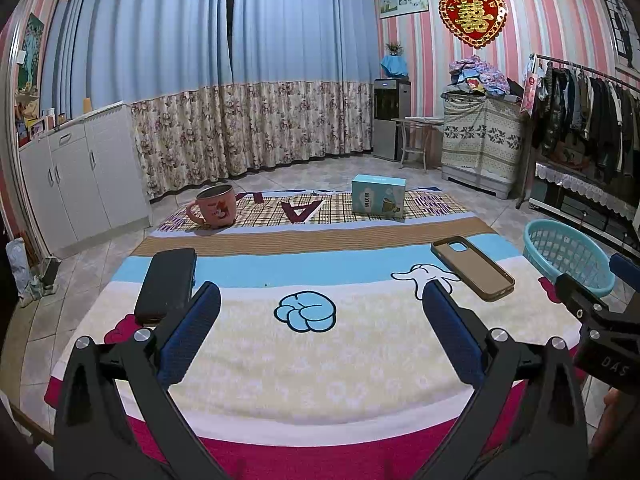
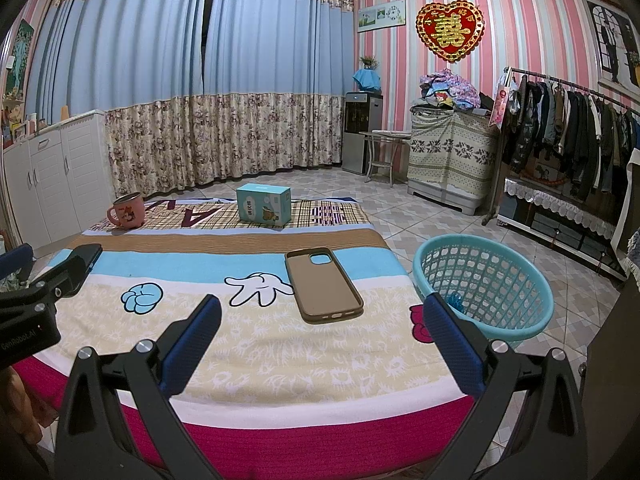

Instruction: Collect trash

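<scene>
A cartoon-print cloth (image 1: 312, 360) (image 2: 260, 344) covers a low table. On it lie a brown phone case (image 1: 472, 268) (image 2: 323, 285), a black case (image 1: 166, 284), a teal box (image 1: 378, 197) (image 2: 264, 204) and a pink mug (image 1: 214, 206) (image 2: 127, 210). A turquoise basket (image 1: 568, 258) (image 2: 484, 284) stands on the floor to the right of the table. My left gripper (image 1: 320, 304) is open and empty over the near cloth. My right gripper (image 2: 320, 312) is open and empty, near the phone case.
White cabinets (image 1: 80, 176) stand at the left. Curtains (image 1: 240, 80) hang behind. A clothes rack (image 2: 572, 140), a covered cabinet (image 2: 452, 156) and a water dispenser (image 2: 362, 132) stand at the right. The floor is tiled.
</scene>
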The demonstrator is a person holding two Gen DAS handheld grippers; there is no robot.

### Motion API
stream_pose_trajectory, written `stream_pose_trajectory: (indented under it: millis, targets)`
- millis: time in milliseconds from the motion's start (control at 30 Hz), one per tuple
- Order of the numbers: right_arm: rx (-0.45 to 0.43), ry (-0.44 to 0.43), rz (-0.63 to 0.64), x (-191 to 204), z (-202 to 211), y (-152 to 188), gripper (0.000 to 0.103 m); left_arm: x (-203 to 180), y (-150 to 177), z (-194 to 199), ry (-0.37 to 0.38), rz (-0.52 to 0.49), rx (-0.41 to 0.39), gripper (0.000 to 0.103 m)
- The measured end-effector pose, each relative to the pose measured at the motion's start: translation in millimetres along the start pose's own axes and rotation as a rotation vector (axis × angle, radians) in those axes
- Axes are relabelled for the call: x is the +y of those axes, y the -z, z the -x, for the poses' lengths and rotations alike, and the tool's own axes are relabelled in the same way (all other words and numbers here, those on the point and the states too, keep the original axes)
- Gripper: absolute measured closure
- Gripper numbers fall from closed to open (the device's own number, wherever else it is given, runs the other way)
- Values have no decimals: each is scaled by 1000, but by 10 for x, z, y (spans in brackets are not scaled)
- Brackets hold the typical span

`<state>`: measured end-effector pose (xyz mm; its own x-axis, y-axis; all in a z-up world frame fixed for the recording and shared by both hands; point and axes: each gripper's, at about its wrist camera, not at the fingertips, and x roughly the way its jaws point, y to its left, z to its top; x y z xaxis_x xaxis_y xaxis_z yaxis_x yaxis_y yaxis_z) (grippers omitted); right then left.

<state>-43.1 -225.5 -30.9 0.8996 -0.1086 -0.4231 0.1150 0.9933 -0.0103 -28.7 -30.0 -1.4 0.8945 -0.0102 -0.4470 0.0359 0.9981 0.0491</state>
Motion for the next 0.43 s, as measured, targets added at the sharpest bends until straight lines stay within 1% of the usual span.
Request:
stream_pose_trajectory:
  millis: [433]
  targets:
    - [1,1,4,-15,-21,-12,4,-15,-31,1,-3,5,2,5]
